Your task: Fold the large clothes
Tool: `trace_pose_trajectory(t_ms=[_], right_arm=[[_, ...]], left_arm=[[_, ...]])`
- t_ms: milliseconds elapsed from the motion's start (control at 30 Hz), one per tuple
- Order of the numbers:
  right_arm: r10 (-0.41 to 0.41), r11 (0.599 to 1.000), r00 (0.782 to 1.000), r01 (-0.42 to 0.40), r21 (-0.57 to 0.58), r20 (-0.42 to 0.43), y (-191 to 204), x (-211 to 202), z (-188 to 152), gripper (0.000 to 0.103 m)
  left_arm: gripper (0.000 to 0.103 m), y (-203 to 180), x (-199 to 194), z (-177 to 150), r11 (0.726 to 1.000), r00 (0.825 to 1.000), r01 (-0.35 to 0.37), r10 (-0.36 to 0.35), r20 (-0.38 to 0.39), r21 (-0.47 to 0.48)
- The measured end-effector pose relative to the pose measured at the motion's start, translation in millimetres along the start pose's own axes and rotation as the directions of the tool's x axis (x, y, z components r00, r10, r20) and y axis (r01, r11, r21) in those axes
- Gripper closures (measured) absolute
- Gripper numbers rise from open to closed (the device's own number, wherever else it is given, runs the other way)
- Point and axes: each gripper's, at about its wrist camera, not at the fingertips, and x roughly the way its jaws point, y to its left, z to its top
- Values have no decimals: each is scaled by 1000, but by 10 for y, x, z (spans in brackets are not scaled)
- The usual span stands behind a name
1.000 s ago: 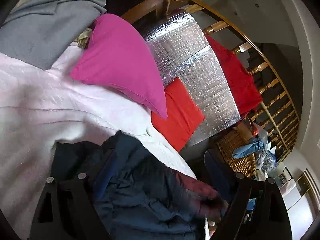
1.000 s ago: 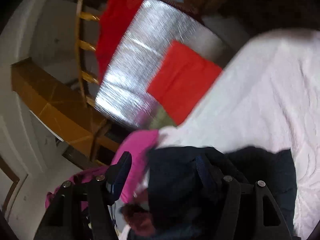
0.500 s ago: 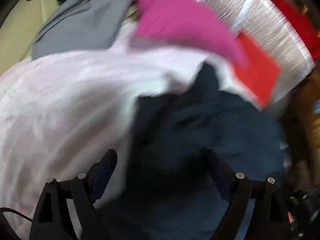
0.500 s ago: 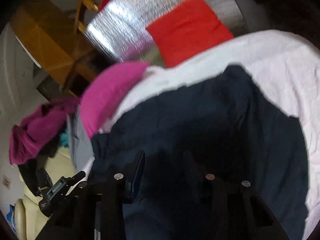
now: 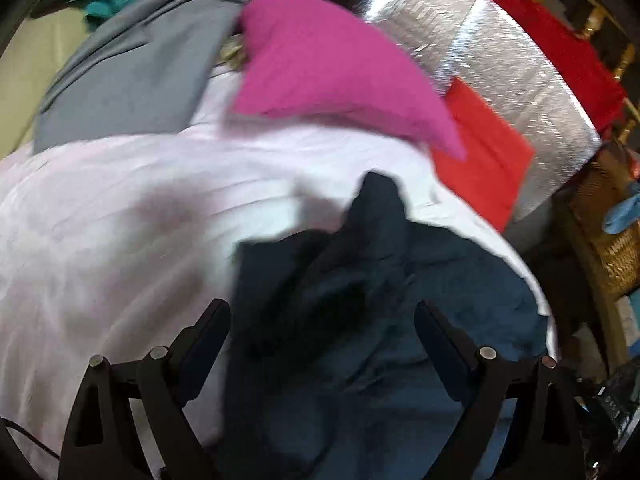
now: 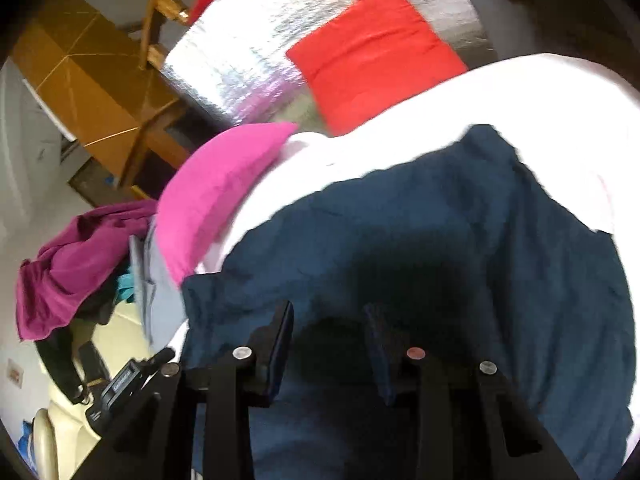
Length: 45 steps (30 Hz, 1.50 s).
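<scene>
- Two tools work one dark blue garment [image 5: 384, 320] lying rumpled on the pale pink bed cover [image 5: 100, 220], just below the magenta pillow [image 5: 332, 64].
- We judge the step as gathering an edge ahead of a fold.
- Our left tool [image 5: 322, 340] stands wide open over the cloth, gripping nothing.
- Our right tool [image 6: 328, 332] has just been closing, with dark fabric between its jaws; whether the pads press it yet, we cannot tell.
- Next we need a firm pinch on each side, then a lift toward the magenta pillow.
- Creased, bunched fabric; no sleeve or collar reads clearly.
</scene>
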Motion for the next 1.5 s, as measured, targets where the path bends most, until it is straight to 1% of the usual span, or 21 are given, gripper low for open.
trace_pose_trajectory(t_ms=[100,200,300,367,433,533,600,667,767,800,900,967,1000,1067,1133,1200,1300,1367,1400,1433,1500], right_arm=[[22,999,1000,-22,-37,-13,210,138,15,63],[-15,998,999,14,-57,-33,344,380,93,63],[-40,999,998,38,-38,-44,355,655,183,63],[-86,996,992,86,-11,-87,321,947,243,59],[-117,991,983,124,47,-144,194,1213,298,59],[-98,990,984,112,83,-150,109,1296,375,59],[-71,991,987,87,104,-146,77,1182,417,59],[-85,990,995,89,108,-43,31,843,467,59],[-170,981,983,161,111,72,-107,397,544,55],[-196,975,977,185,122,82,-185,327,571,54],[-301,929,953,291,228,9,-780,274,610,53],[-287,913,955,297,281,-76,-1052,304,547,59],[-282,912,957,289,291,-66,-1074,236,527,64],[-260,927,966,248,281,7,-1005,-29,469,63],[-236,940,967,200,276,101,-884,-329,349,42],[-211,952,967,169,256,144,-789,-526,213,37],[-183,969,974,155,194,132,-604,-698,-54,37],[-162,979,979,144,148,120,-492,-802,-236,47],[-161,980,981,146,135,107,-448,-819,-302,58],[-155,981,984,143,130,84,-404,-749,-380,61],[-141,983,989,135,126,42,-365,-712,-515,61]], left_arm=[[9,-157,94,75,999,1000,29,-29,9,27],[9,-198,272,136,1000,1000,1,-1,-9,28],[9,-90,508,226,998,997,-65,65,-35,-9],[9,34,660,264,990,989,-133,130,-71,-42],[9,190,769,290,986,986,-138,128,-110,-97],[9,306,835,263,984,982,-130,110,-156,-121],[9,282,798,257,985,982,-135,118,-148,-104],[9,250,708,266,988,986,-124,112,-124,-93],[9,205,511,295,989,990,-114,106,-90,-93],[9,201,436,294,990,992,-109,102,-79,-93],[9,204,277,257,987,988,-143,137,-74,-76],[9,201,204,235,983,983,-174,170,-62,-60],[9,205,150,221,982,982,-184,181,-56,-51],[9,221,-6,202,978,979,-204,203,-28,-38],[9,222,-119,184,975,975,-221,221,4,-26],[9,193,-247,132,972,972,-235,234,24,5],[9,144,-395,-18,966,970,-242,239,48,86],[9,145,-467,-163,950,960,-278,273,57,139],[9,163,-459,-187,945,955,-296,292,43,142],[9,176,-457,-220,944,954,-298,299,18,140],[9,224,-488,-289,954,961,-270,275,-17,127]])
